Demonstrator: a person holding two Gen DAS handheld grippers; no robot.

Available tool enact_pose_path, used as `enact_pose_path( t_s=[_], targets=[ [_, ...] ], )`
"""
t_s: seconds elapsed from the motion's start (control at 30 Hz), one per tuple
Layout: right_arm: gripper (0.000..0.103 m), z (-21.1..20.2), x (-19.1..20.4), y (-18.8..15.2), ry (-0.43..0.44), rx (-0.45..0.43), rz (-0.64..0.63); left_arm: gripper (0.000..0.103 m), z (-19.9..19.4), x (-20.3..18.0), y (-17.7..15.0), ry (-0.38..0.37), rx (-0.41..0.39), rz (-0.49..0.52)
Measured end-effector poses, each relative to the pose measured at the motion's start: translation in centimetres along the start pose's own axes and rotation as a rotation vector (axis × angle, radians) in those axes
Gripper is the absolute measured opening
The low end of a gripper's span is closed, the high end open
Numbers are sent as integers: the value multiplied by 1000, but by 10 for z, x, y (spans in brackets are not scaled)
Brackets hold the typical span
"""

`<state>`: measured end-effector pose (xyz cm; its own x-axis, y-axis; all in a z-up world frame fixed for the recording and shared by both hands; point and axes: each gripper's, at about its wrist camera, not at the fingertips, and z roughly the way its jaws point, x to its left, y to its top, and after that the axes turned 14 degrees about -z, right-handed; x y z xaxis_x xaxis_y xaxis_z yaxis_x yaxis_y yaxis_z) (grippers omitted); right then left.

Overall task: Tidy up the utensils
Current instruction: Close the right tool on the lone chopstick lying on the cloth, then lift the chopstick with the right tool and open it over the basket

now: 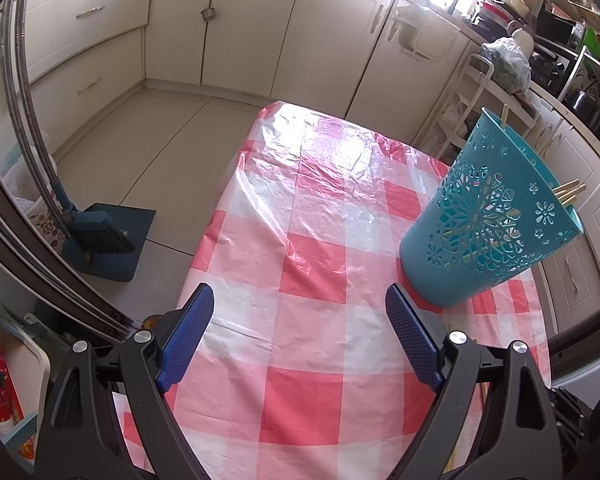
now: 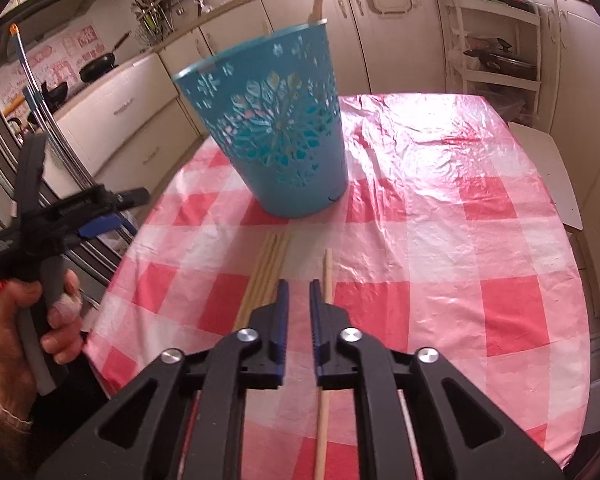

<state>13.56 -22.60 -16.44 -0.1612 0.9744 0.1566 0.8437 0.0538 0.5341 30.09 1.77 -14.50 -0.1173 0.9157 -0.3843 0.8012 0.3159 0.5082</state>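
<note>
Right wrist view is showing the right gripper (image 2: 299, 286) low in the frame with its blue jaws standing narrowly apart and nothing clamped between them; a single chopstick (image 2: 327, 276) is lying on the checked tablecloth (image 2: 440, 240) just beside and partly under the right-hand jaw, while a bundle of chopsticks (image 2: 270, 264) is lying to the left of the jaws; above them, in the upper middle of the frame, the teal holder (image 2: 276, 140) is standing upright with a few stick ends poking over its rim; at the left edge a hand (image 2: 28, 320) is gripping the left gripper (image 1: 300, 320), whose jaws in its own view are spread wide over bare cloth, holding nothing. The step in hand is probably picking up the single stick; doing it well is likely meaning shifting the jaws rightward so they straddle it, gripping near the middle to keep it from tipping, then lowering it end-first into the holder without knocking that over.
</note>
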Motion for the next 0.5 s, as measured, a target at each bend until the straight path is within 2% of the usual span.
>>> enact_pose_path(
  t_s=[0.2,0.37,0.43,0.47,0.5],
  targets=[
    [22,31,1,-8,-82,112,-72,84,1,0,-1,4,3,1],
    [23,33,12,-9,-150,108,-160,84,3,-2,-2,10,6,8],
    [15,32,15,-10,-142,105,-167,84,3,-1,-1,7,7,3],
    [8,32,15,-11,-140,105,-169,84,3,0,-1,6,5,2],
    [6,31,15,-11,-138,104,-167,84,2,1,-1,5,4,1]
  ],
)
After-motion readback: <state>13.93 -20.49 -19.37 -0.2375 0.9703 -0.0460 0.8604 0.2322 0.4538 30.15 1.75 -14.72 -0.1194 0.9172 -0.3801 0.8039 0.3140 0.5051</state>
